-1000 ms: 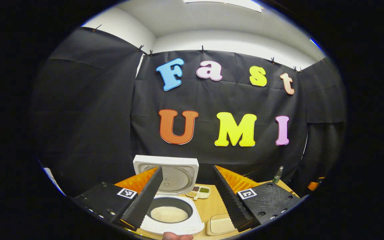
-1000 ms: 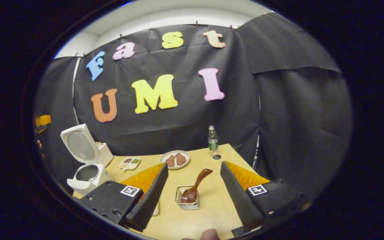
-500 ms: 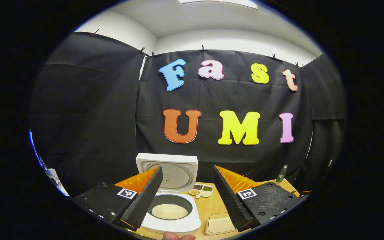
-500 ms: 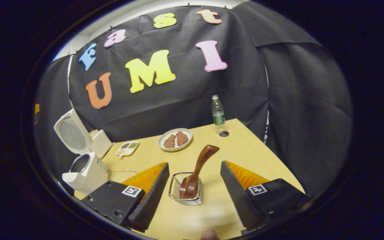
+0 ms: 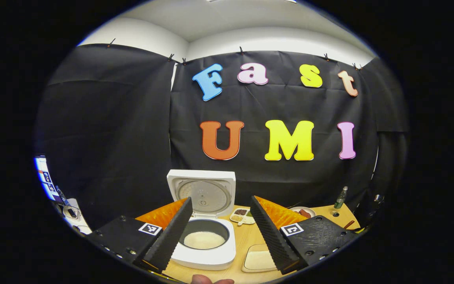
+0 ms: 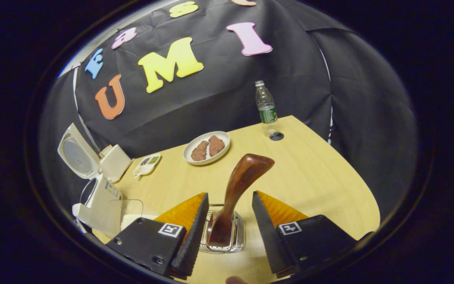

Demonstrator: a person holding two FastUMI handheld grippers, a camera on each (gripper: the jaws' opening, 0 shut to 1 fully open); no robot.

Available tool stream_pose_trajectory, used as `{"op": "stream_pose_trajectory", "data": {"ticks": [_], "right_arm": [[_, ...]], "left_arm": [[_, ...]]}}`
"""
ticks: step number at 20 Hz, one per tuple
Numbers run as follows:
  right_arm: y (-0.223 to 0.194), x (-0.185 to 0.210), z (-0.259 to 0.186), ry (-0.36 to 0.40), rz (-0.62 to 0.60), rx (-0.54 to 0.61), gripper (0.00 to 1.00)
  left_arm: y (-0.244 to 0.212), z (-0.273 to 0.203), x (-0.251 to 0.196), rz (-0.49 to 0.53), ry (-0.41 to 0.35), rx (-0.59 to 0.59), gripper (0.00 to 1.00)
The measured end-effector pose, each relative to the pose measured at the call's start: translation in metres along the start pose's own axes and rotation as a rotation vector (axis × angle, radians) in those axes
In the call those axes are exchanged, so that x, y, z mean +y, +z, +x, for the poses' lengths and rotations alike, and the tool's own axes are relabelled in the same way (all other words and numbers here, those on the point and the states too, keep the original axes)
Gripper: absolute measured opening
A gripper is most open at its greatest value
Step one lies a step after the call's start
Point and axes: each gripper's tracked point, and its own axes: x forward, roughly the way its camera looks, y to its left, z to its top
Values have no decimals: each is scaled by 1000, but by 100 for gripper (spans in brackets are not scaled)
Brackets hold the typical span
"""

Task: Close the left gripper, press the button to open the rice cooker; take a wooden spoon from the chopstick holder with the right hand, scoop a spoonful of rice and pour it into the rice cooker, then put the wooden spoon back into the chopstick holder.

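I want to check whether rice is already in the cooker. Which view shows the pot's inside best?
The left gripper view: it looks down into the open rice cooker, showing white rice. The right gripper view shows it side-on, contents hidden.

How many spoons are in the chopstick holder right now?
1: a single wooden spoon stands tilted in the wire chopstick holder, between the right gripper's open fingers. The holder's bottom is partly hidden.

My right gripper point(image 6: 227, 232) open over square wire chopstick holder point(image 6: 238, 240); dark brown wooden spoon point(image 6: 237, 189) between fingers, untouched, handle tilted toward 1 o'clock. White rice cooker point(image 6: 95, 197), lid up, at 9 o'clock.
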Motion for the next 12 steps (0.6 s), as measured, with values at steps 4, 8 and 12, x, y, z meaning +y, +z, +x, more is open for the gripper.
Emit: {"op": "stream_pose_trajectory", "data": {"ticks": [4,8,12], "right_arm": [[-4,-4,7,13,11,34,53],[2,4,-3,27,-17,21,27],[7,15,-13,8,-47,34,18]], "left_arm": [[-13,-3,-2,-20,23,26,94],[-16,-10,0,-22,24,19,94],[-18,-16,7,-38,13,12,94]]}}
